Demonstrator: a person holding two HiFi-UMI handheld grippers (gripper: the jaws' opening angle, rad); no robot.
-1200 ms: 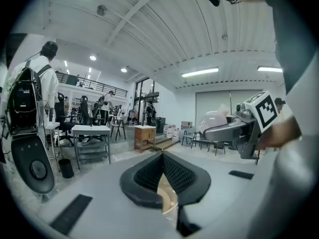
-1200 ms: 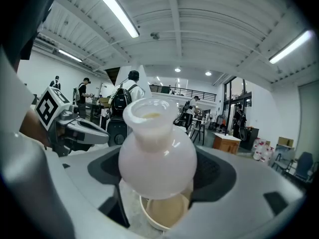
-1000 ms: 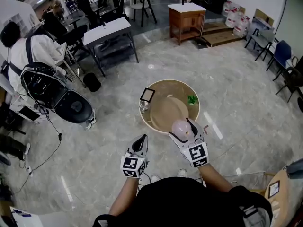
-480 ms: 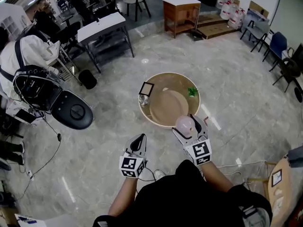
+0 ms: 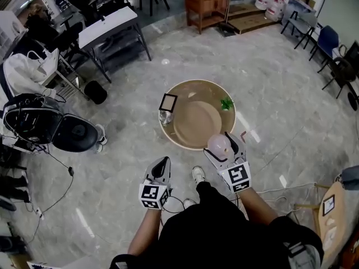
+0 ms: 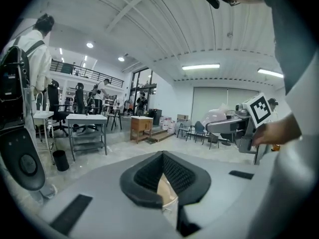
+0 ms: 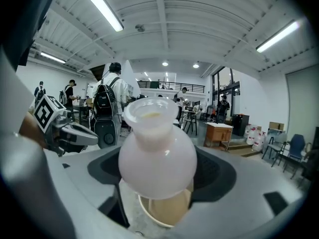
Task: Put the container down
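A round pale pink container [image 5: 218, 145] with a narrow neck is held upright in my right gripper [image 5: 222, 149], which is shut on its bulb. It hangs over the near right rim of the round wooden table [image 5: 180, 89]. In the right gripper view the container [image 7: 157, 156] fills the space between the jaws, with the tan table surface below it. My left gripper [image 5: 160, 166] is shut on nothing, off the table's near left side over the floor. In the left gripper view the black pads [image 6: 149, 176] meet, and the right gripper [image 6: 234, 126] shows holding the container [image 6: 215, 116].
On the table are a round tan mat [image 5: 196, 122], a small picture frame [image 5: 168, 102], a glass [image 5: 165, 117] and a small green plant [image 5: 226, 103]. A grey desk [image 5: 109, 29], a wooden cabinet [image 5: 206, 1], chairs [image 5: 327, 42] and people stand further out on the marble floor.
The head view has drifted, so the room sits lower and further left. The right gripper still holds the container at the table's near rim. The left gripper has sunk slightly in the view.
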